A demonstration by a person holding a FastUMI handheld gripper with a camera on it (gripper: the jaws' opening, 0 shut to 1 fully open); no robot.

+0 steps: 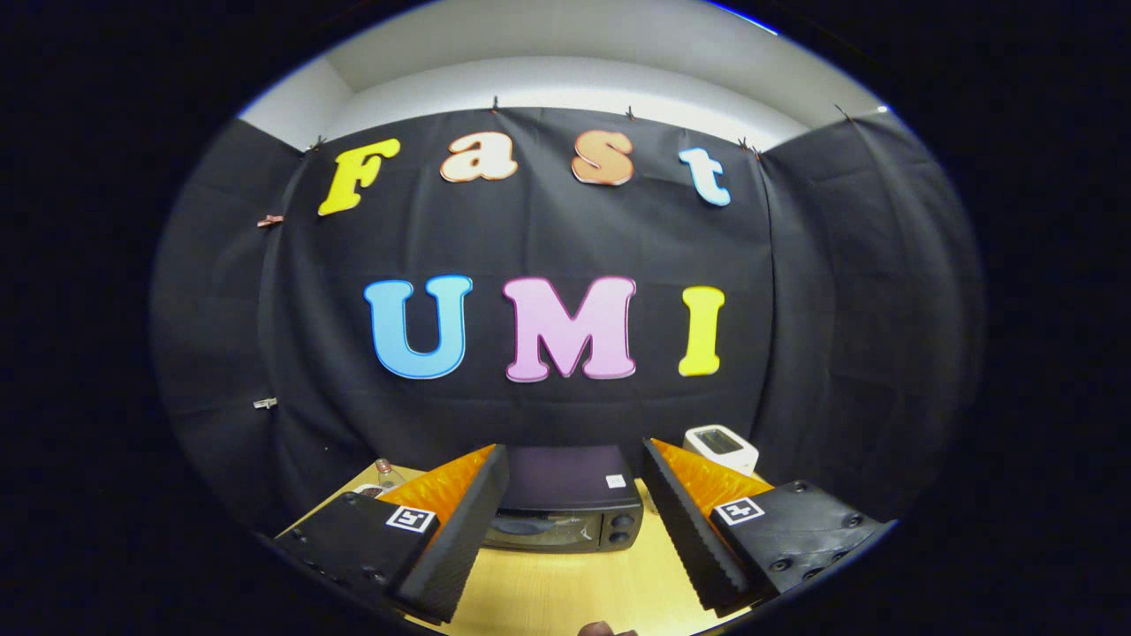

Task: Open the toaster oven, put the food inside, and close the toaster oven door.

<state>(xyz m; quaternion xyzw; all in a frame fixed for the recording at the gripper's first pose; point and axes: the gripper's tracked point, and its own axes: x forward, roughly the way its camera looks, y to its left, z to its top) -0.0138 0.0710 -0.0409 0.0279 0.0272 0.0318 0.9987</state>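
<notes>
The surface (565, 592) is pale wood, running back to the black cloth wall. Against its far edge stands the toaster oven (565, 508), dark, with its glass door shut and two knobs (620, 528) stacked at the right end of its front. Near the far right corner sits a white box-like appliance (723, 446), and near the far left corner a small glass bottle (383, 473) by something pale I cannot make out. At the near edge a small brown rounded thing (601, 629) shows; it may be the food, but too little is visible to say.

The tool (574, 556) hangs above the surface with its fingers spread wide apart, holding nothing. The toaster oven lies beyond the fingertips and framed between them, well apart from both.

The step in hand looks like the opening of the door. To do it well, I would bring the tool forward and down, centred on the door, catch the handle at the door's top edge squarely, and swing it downward in an arc rather than pulling straight, so the light oven does not slide.
</notes>
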